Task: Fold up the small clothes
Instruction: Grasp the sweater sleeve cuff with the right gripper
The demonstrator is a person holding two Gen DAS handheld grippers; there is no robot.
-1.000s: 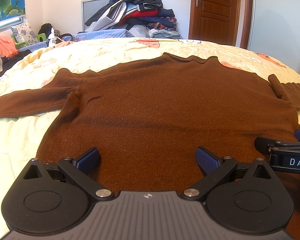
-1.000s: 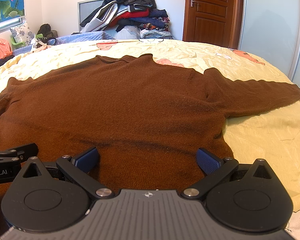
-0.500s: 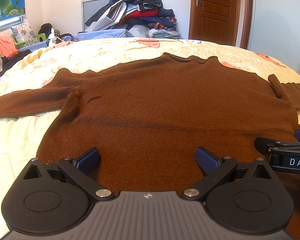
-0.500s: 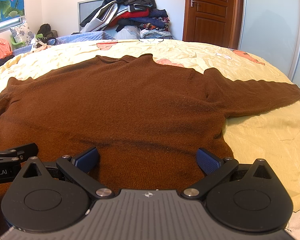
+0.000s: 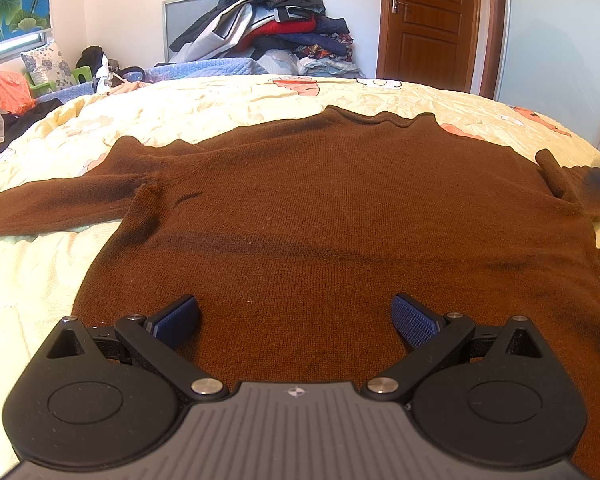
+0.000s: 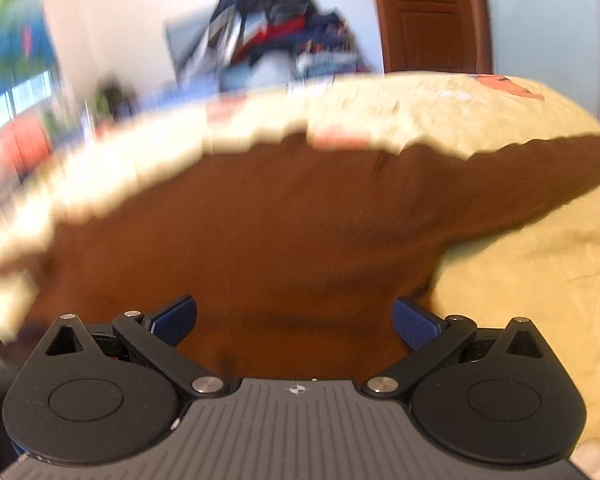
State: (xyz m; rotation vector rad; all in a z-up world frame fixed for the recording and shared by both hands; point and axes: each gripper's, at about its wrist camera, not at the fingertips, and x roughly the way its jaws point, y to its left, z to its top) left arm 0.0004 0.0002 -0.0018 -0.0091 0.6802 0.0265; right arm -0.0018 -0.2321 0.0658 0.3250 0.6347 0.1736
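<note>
A brown knit sweater (image 5: 320, 208) lies flat on the yellow bedspread (image 5: 204, 108), collar at the far side and sleeves spread to both sides. My left gripper (image 5: 296, 316) is open over the sweater's near hem, nothing between its blue pads. In the blurred right wrist view the same sweater (image 6: 284, 232) fills the middle, its right sleeve (image 6: 540, 176) reaching off to the right. My right gripper (image 6: 296, 316) is open above the hem near the sweater's right side seam. The right gripper does not show in the left wrist view.
A tall pile of clothes (image 5: 272, 24) is stacked against the far wall beyond the bed. A wooden door (image 5: 432, 20) stands at the back right. Clothes and a cushion (image 5: 44, 64) crowd the far left. The bedspread (image 6: 532, 288) lies bare to the right of the sweater.
The right gripper has swung quickly away to the right, blurring its view, and has left the left wrist view. The left gripper and sweater have stayed still.
</note>
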